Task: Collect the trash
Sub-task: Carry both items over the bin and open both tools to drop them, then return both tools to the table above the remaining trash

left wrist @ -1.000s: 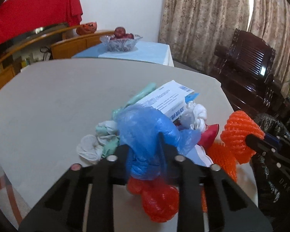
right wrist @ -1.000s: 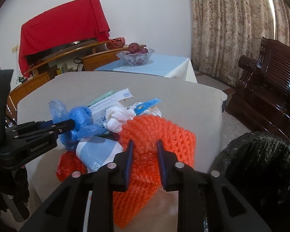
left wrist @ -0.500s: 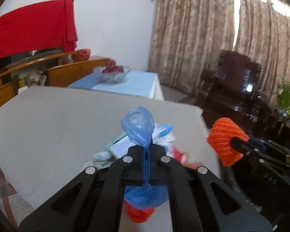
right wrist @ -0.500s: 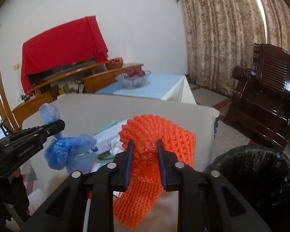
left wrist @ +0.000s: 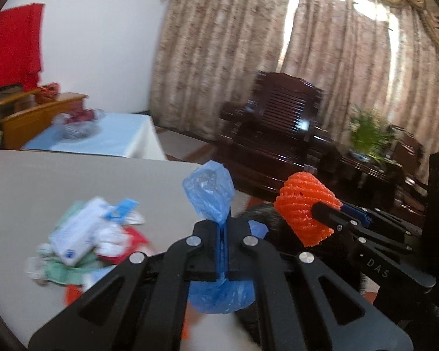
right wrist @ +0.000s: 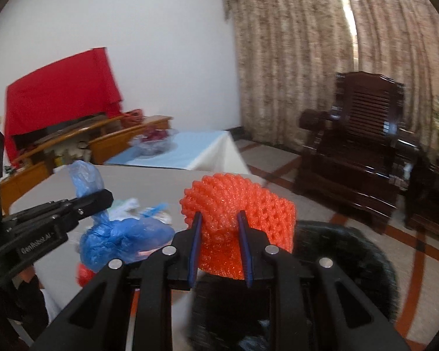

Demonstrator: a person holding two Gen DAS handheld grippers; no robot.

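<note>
Two tools are up off the desk (left wrist: 73,175), each pinching trash: the left tool (left wrist: 223,234) is clamped tight on a blue bag (left wrist: 209,197), the right tool (right wrist: 219,234) squeezes an orange foam net (right wrist: 243,204) between narrowly parted fingers. Below the net sits a black-lined bin (right wrist: 351,263); its contents are too dark to tell. More litter (left wrist: 87,234) lies piled on the desk. Farther off, a glass bowl (right wrist: 153,143) holds red fruit.
</note>
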